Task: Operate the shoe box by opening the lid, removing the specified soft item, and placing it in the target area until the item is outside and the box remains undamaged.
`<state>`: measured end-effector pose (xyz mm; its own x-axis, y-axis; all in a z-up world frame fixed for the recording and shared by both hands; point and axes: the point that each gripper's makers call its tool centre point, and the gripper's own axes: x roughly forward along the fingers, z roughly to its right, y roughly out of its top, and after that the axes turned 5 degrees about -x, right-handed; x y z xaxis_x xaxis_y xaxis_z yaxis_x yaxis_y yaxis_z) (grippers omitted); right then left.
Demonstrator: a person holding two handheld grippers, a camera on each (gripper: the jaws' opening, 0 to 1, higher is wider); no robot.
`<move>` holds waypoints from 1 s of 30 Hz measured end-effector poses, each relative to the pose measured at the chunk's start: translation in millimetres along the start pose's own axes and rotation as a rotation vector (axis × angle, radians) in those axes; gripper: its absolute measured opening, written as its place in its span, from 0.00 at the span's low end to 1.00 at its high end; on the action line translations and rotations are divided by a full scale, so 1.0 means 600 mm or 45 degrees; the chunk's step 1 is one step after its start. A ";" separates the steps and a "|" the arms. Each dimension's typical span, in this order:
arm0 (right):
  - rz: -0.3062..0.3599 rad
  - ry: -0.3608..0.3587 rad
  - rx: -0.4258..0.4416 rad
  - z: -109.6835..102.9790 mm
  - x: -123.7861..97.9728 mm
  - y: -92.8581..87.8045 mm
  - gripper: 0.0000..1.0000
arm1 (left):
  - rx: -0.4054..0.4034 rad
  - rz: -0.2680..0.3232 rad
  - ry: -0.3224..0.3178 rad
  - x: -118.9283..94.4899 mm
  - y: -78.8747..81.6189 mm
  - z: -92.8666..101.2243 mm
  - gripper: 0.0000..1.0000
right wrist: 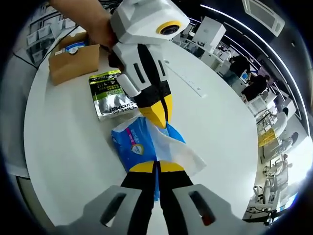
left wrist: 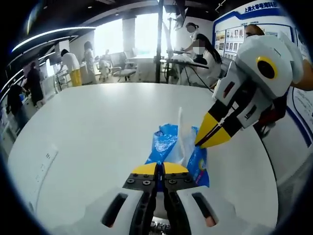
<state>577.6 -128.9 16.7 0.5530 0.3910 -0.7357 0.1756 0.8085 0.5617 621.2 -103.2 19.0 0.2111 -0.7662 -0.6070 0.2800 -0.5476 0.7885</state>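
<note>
A soft blue packet in thin clear wrap lies on the white table between both grippers. In the left gripper view my left gripper is shut on the packet's near edge. The right gripper comes in from the right with its yellow tips closed on the packet's right side. In the right gripper view my right gripper pinches the wrap at the near edge, and the left gripper bites the far edge. A brown cardboard box stands open at the upper left, apart from the packet.
A green and black pouch lies flat between the box and the packet. A person's hand holds the left gripper. Several people, chairs and desks stand beyond the table's far edge. The table's left part is bare.
</note>
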 end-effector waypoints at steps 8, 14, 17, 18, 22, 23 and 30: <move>0.005 -0.003 -0.005 -0.002 -0.007 0.006 0.07 | 0.016 -0.023 0.023 -0.019 0.001 -0.004 0.10; 0.018 -0.011 0.026 -0.006 -0.022 0.019 0.10 | 0.015 -0.044 0.087 -0.050 0.007 -0.018 0.13; 0.025 -0.007 0.057 -0.011 -0.027 0.023 0.13 | 0.024 -0.047 0.106 -0.071 0.013 -0.022 0.15; 0.027 -0.007 0.067 -0.012 -0.029 0.025 0.14 | 0.022 -0.050 0.113 -0.080 0.014 -0.024 0.16; 0.033 -0.011 0.088 -0.017 -0.037 0.030 0.16 | -0.024 -0.079 0.126 -0.106 0.009 -0.021 0.20; 0.035 -0.010 0.098 -0.019 -0.040 0.032 0.17 | -0.031 -0.094 0.128 -0.113 0.005 -0.017 0.21; 0.054 -0.004 0.141 -0.028 -0.059 0.046 0.24 | -0.085 -0.110 0.134 -0.153 -0.002 0.006 0.29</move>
<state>549.4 -113.0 52.1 0.5643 0.4222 -0.7094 0.2409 0.7377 0.6307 597.9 -33.3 74.2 0.2795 -0.6760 -0.6819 0.3625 -0.5833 0.7268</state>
